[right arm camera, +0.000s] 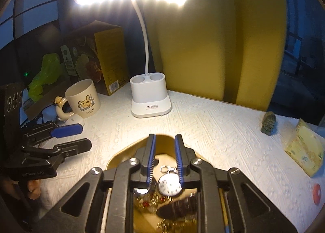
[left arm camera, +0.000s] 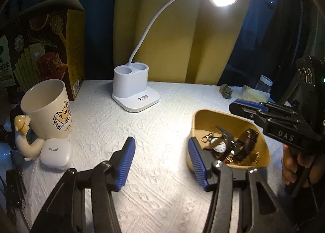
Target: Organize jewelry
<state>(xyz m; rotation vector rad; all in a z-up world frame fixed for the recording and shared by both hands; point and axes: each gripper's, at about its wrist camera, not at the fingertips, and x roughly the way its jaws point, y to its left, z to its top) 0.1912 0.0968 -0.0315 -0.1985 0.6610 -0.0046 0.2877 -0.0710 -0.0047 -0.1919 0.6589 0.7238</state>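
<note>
A tan tray (left arm camera: 205, 119) on the white textured cloth holds a round white-faced pocket watch (left arm camera: 220, 147), dark strap watches (left arm camera: 246, 141) and small gold pieces. My left gripper (left arm camera: 161, 159) is open and empty, low over the cloth; its right finger sits at the tray's left wall. My right gripper (left arm camera: 246, 109) hovers above the tray's far right rim. In the right wrist view the right gripper (right arm camera: 164, 159) is open a little, empty, straight above the tray (right arm camera: 117, 159), with the pocket watch (right arm camera: 169, 185) below between the fingers.
A white desk lamp (left arm camera: 134, 86) with two cup holes stands at the back centre. A cream bear mug (left arm camera: 48, 111) and a white Redmi earbud case (left arm camera: 55, 155) sit left, before a snack box (left arm camera: 50, 50). A small rock (right arm camera: 269, 123) and a yellow packet (right arm camera: 304, 149) lie right.
</note>
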